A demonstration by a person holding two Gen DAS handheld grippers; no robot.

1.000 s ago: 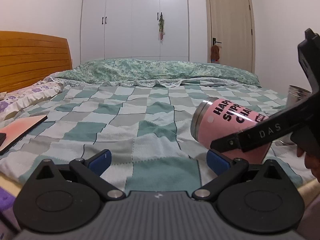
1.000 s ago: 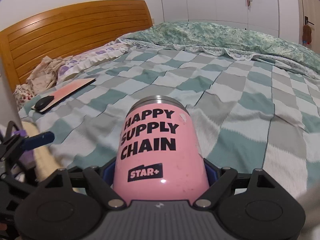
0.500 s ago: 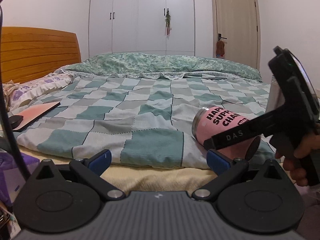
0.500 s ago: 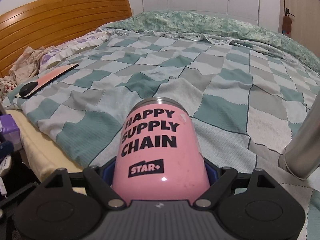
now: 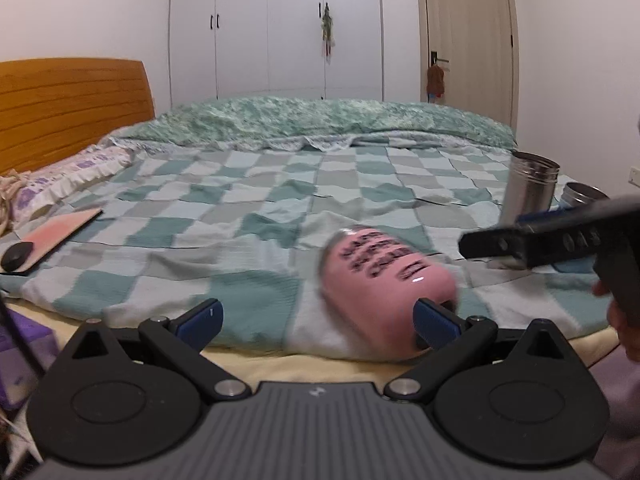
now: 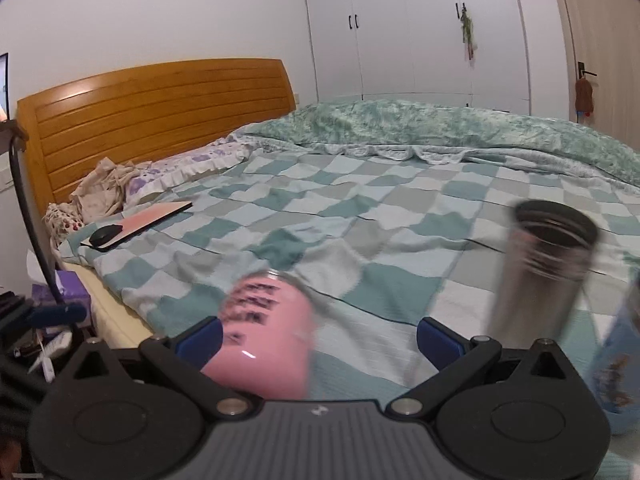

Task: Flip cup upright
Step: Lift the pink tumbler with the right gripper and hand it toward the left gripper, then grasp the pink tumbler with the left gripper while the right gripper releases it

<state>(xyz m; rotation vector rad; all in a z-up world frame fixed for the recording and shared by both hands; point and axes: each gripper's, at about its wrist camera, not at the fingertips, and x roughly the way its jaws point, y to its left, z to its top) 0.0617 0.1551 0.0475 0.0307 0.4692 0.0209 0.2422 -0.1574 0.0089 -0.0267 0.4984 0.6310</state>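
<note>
The pink cup [image 5: 384, 288] with black lettering lies on its side on the checked bedspread near the bed's front edge, its steel rim pointing away. It is blurred in both views. In the right wrist view the cup [image 6: 264, 344] lies by my right gripper's left finger, free of the jaws. My right gripper [image 6: 318, 338] is open and empty. My left gripper [image 5: 316, 316] is open and empty; the cup sits just beyond its right finger [image 5: 434, 318]. The right gripper also shows in the left wrist view [image 5: 552, 236], above and right of the cup.
A tall steel tumbler [image 5: 528, 190] stands upright on the bed right of the cup, with a second steel cup [image 5: 584, 196] behind it. A blue printed object [image 6: 618, 364] is at the right edge. A pink board [image 5: 60, 230] and black mouse [image 5: 17, 256] lie at left.
My right gripper has opened and let go of the pink cup, then drawn back to the right. The cup lies on the bed, blurred with motion. My left gripper has moved closer to it.
</note>
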